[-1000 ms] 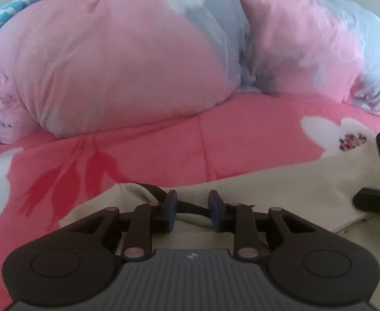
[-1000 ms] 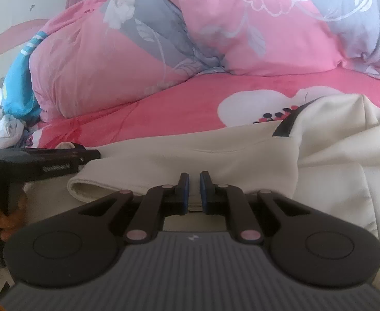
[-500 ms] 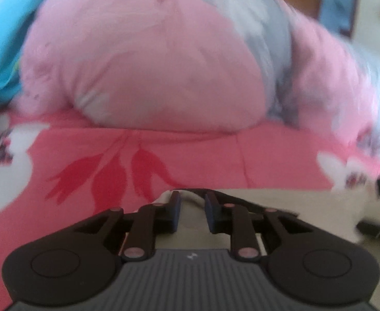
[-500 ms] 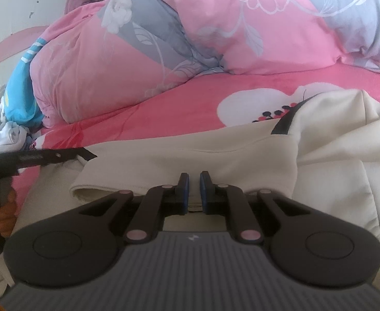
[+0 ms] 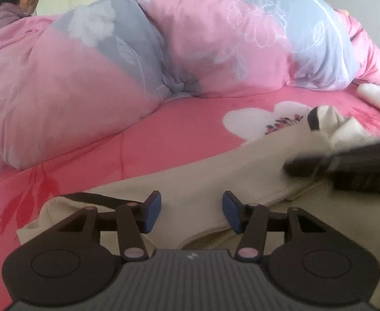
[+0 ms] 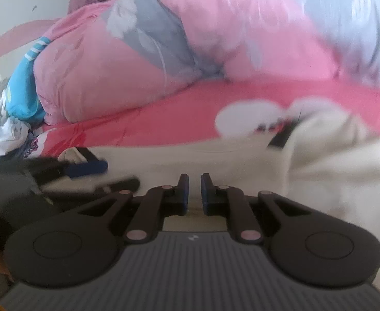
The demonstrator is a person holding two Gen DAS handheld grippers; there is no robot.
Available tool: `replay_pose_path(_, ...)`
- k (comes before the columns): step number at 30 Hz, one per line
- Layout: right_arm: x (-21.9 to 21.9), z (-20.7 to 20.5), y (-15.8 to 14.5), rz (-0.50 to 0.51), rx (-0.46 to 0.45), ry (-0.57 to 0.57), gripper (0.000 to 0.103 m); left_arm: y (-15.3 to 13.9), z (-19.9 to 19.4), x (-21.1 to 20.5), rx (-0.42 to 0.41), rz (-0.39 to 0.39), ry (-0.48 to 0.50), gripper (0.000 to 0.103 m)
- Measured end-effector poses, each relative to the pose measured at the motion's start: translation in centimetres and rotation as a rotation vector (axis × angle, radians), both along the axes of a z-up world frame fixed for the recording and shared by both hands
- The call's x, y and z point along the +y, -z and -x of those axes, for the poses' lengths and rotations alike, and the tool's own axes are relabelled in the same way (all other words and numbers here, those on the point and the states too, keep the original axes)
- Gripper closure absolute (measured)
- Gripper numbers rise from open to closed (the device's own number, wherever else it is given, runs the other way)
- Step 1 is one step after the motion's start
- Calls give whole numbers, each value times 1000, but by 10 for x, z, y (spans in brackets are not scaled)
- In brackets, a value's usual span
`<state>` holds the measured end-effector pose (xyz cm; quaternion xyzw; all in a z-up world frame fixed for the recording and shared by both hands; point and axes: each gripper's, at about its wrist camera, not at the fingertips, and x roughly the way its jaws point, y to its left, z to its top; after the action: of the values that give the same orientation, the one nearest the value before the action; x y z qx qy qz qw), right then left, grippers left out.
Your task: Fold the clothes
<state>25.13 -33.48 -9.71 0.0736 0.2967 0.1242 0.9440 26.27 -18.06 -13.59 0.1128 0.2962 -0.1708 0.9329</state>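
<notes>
Mid-fold: left tool wide over the top, right tool nearly closed, grip unclear; next, pinch the 9 o'clock edge.

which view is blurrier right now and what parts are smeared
Right wrist view is blurrier: the duvet and cream garment at right smear sideways, while the right tool stays sharp. Left wrist view is mostly clear; only the right tool crossing its right edge is streaked, and both views bend at the fisheye rim.

Lighting is soft, bright and even. Fisheye distortion bends the edges. Motion blur smears the right view's duvet.
</notes>
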Motion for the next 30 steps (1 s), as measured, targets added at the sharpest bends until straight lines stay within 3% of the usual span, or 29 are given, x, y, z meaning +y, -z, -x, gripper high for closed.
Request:
replay_pose_path(4,-17,-19,-26,104,-62,61,94,2,-1,2,1,18,-2,49)
replay_pose_path(7,-35,-39,-18,190,-44,111,94,6,0,7,-12,31,-2,49)
replay_pose_path(8,-43,-48,-3,248,2,139,94,7,0,6,-14,30,-2,49)
replay_pose_path(10,-67,-59,29,246,104,194,95,8,-1,6,-13,33,1,49)
replay_pose_path(21,-101,-65,-20,72,17,271,95,9,-2,8,-5,58,-3,49)
replay_pose_path(26,-94,-87,25,247,138,285,95,9,-4,13,15,86,-4,49)
replay_pose_path(30,-91,-74,5,225,133,321,94,9,-5,15,22,98,-8,49)
